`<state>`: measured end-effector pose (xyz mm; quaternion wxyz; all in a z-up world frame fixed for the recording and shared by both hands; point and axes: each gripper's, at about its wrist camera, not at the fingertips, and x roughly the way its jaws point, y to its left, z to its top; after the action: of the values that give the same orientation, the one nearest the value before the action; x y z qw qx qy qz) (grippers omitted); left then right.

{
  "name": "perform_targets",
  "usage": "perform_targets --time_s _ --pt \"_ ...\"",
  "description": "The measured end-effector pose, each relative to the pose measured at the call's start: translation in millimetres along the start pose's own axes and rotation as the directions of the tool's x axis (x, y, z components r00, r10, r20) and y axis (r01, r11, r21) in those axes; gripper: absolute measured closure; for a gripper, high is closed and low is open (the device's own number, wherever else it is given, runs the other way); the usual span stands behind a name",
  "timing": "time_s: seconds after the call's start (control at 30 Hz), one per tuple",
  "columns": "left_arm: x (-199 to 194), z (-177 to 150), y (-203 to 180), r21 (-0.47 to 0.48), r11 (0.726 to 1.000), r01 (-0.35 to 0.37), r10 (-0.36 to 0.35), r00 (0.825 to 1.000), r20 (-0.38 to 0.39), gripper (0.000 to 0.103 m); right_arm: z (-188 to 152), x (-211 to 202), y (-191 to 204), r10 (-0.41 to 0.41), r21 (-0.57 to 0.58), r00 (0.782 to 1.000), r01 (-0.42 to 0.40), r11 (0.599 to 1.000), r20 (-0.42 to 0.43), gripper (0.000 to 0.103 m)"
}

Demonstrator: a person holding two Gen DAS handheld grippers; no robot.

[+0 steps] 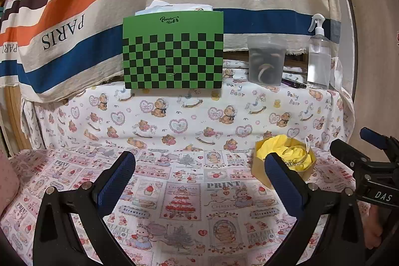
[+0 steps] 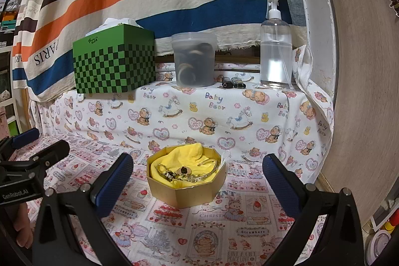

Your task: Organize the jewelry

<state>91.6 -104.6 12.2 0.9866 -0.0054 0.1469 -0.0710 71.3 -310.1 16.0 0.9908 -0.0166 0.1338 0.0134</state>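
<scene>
The jewelry box [image 2: 185, 187], an octagonal gold one lined with yellow cloth [image 2: 184, 157], stands on the printed tabletop [image 2: 199, 228], directly in front of the right gripper [image 2: 198, 185]. Inside lie a gold chain [image 2: 172, 175], a thin bangle [image 2: 209, 165] and a small dark piece I cannot identify.

The pieces lie close together, so I think a pull on the chain may drag the bangle out or tip the light box. The thin bangle may also slip from the wide pads.

The right gripper is wide open and holds nothing. The left gripper [image 1: 199, 181] is also wide apart and empty, its right finger in front of the box edge; contact I cannot tell.
</scene>
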Motion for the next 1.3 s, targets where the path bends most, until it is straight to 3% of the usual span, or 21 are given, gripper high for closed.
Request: perform_targets --time_s 1.3 --pt "-1.2 0.5 1.5 0.002 1.0 -0.018 0.018 1.0 -0.001 0.0 0.2 0.8 0.1 0.002 -0.001 1.0 -0.002 1.0 -0.001 0.0"
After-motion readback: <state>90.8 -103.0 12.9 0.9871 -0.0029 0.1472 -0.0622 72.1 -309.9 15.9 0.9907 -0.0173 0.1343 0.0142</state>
